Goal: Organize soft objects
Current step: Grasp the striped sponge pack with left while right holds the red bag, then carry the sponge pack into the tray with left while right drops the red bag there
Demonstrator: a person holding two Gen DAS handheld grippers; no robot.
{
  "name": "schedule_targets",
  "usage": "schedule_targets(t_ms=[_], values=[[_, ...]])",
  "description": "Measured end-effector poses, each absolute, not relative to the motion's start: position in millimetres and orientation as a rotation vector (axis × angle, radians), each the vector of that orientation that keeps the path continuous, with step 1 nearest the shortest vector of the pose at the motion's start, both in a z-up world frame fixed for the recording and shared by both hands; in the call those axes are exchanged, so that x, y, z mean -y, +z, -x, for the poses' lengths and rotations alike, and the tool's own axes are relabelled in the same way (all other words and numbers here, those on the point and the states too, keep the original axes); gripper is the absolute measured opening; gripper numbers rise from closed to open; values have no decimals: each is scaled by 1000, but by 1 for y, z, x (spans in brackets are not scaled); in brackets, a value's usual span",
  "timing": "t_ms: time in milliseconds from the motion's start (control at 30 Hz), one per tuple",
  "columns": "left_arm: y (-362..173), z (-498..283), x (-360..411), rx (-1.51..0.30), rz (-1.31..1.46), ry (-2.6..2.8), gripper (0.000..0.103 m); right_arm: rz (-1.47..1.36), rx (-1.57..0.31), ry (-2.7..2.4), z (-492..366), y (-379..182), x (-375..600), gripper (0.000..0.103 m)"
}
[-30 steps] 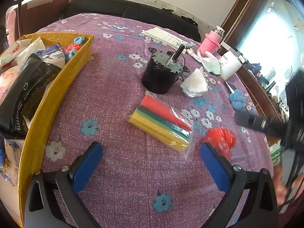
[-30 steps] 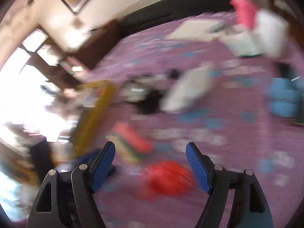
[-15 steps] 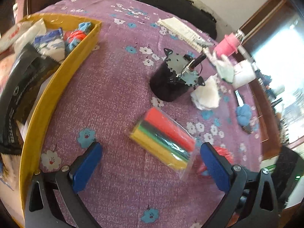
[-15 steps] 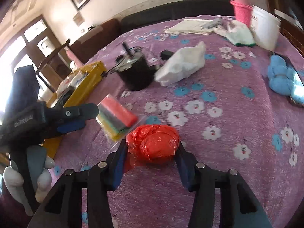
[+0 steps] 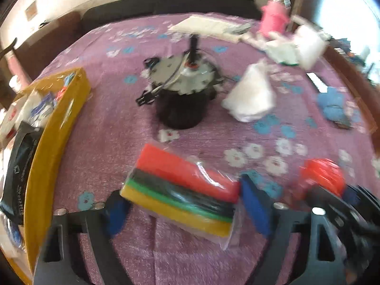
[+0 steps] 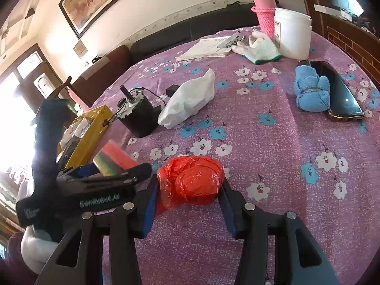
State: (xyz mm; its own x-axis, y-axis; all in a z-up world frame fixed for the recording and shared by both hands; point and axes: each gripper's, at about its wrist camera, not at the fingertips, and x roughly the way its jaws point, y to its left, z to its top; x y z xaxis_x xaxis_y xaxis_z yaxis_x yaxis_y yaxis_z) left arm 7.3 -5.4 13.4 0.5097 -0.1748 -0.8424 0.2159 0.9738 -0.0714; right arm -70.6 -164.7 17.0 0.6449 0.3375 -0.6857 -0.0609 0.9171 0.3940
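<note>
A round table under a purple cloth printed with blue and white flowers is crowded with things. A black cylindrical motor with a toothed metal top stands near the middle, a crumpled white bag just beside it. Farther back lie papers, a white knit glove, a pink flask and a white tub. A blue fluffy cloth touches a dark phone at the right edge. A yellow box packed with packets sits at the left. The right gripper has its blue-padded jaws pressed against both sides of a red bag, a glossy, crinkled plastic bundle resting on the cloth. The left gripper is spread wide around a sponge pack, soft bars of red, black, green and yellow in clear wrap; whether the pads touch it cannot be told through the blur. The two grippers sit just beside each other.
</note>
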Motion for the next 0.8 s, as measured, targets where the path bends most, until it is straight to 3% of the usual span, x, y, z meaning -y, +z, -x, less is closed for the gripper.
schedule_targets(t_ms=[400, 800], values=[[54, 58, -69, -911, 186, -356, 79, -324, -873, 174, 64, 9, 162, 51], [83, 98, -260, -815, 263, -74, 80, -222, -875, 100, 68, 14, 149, 51]])
